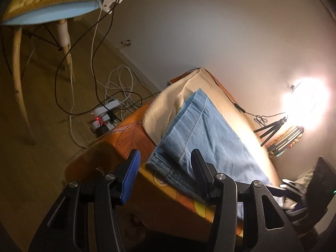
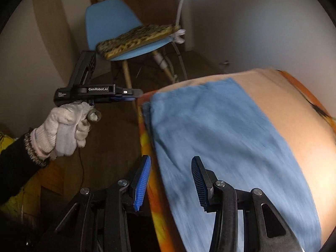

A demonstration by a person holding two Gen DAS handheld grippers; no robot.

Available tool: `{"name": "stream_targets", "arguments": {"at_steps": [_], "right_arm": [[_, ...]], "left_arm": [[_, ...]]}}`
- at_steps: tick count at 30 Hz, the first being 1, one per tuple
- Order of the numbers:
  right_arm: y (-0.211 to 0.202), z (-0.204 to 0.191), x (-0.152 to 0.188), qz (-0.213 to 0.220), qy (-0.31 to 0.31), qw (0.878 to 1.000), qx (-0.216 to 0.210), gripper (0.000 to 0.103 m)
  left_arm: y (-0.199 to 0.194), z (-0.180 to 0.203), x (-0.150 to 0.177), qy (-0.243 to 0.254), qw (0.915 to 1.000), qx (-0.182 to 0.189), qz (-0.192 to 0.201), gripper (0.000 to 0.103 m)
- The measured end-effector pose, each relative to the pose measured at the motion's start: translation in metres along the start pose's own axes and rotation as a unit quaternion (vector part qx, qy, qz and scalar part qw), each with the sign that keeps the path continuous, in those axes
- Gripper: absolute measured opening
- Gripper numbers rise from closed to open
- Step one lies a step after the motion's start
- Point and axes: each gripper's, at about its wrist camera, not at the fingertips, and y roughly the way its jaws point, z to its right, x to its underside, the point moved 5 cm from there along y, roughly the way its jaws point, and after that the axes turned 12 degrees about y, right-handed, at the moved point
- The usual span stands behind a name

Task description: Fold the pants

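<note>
Left wrist view: pants [image 1: 201,130], light denim, soft and limp, lie partly folded on the table [image 1: 126,140]. Left gripper [image 1: 163,168] and right gripper [image 2: 171,176] both released, empty. Grasp stiffer waistband hem at 6 o'clock.

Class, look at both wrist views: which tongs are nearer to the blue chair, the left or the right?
Left. The left tongs sit at the pants' far end toward the blue chair; the right tongs are open at the near end, farther back.

Open floor left of the table [image 1: 126,138], past chair [image 1: 52,10] and cables [image 1: 117,84].
</note>
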Motion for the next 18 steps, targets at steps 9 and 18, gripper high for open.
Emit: {"name": "stream_targets", "arguments": {"at_steps": [9, 18], "right_arm": [[0.091, -0.039, -0.03, -0.027, -0.043, 0.998, 0.031, 0.041], [0.112, -0.028, -0.044, -0.035, -0.028, 0.998, 0.046, 0.007]], "left_arm": [[0.003, -0.012, 0.002, -0.034, 0.9986, 0.04, -0.002, 0.049], [0.013, -0.011, 0.004, -0.043, 0.9974, 0.057, -0.009, 0.049]]}}
